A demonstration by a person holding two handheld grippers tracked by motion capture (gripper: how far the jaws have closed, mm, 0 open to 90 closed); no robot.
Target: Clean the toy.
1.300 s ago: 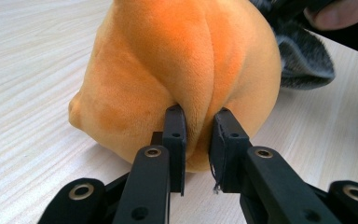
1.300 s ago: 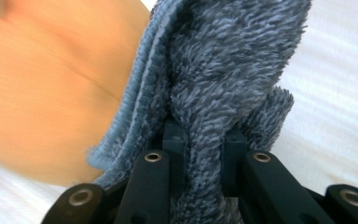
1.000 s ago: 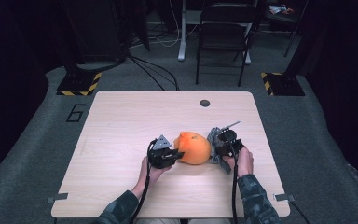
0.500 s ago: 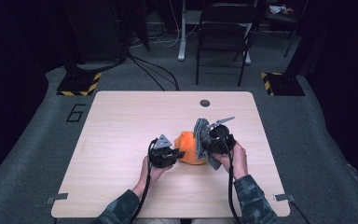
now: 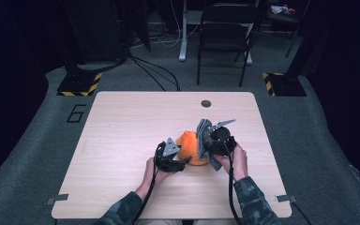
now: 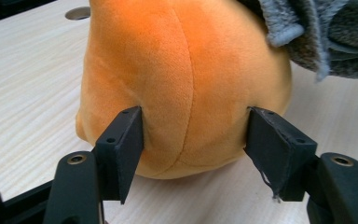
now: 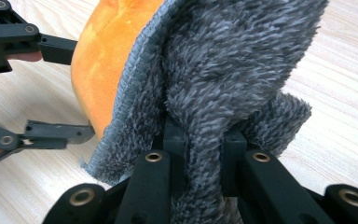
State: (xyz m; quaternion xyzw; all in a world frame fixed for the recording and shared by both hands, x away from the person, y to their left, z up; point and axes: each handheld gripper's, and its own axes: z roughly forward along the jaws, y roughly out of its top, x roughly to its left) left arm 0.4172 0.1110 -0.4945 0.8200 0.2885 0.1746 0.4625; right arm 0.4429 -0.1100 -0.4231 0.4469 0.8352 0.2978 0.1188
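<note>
Lab or studio: dark curtains, hazard-taped stand bases [image 5: 79, 84], floor cables [image 5: 154, 75], folding chair [image 5: 224, 35].

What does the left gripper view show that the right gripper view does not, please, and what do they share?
Left gripper view alone: the left gripper from behind, its fingers having just opened, set either side of the orange plush toy, and a round hole in the table at the top edge.

Right gripper view alone: the right gripper shut on a fold of grey fleece cloth, and the left gripper's fingers seen from the front beside the toy.

Both: the orange toy, the grey cloth draped against it, the pale wooden table.
</note>
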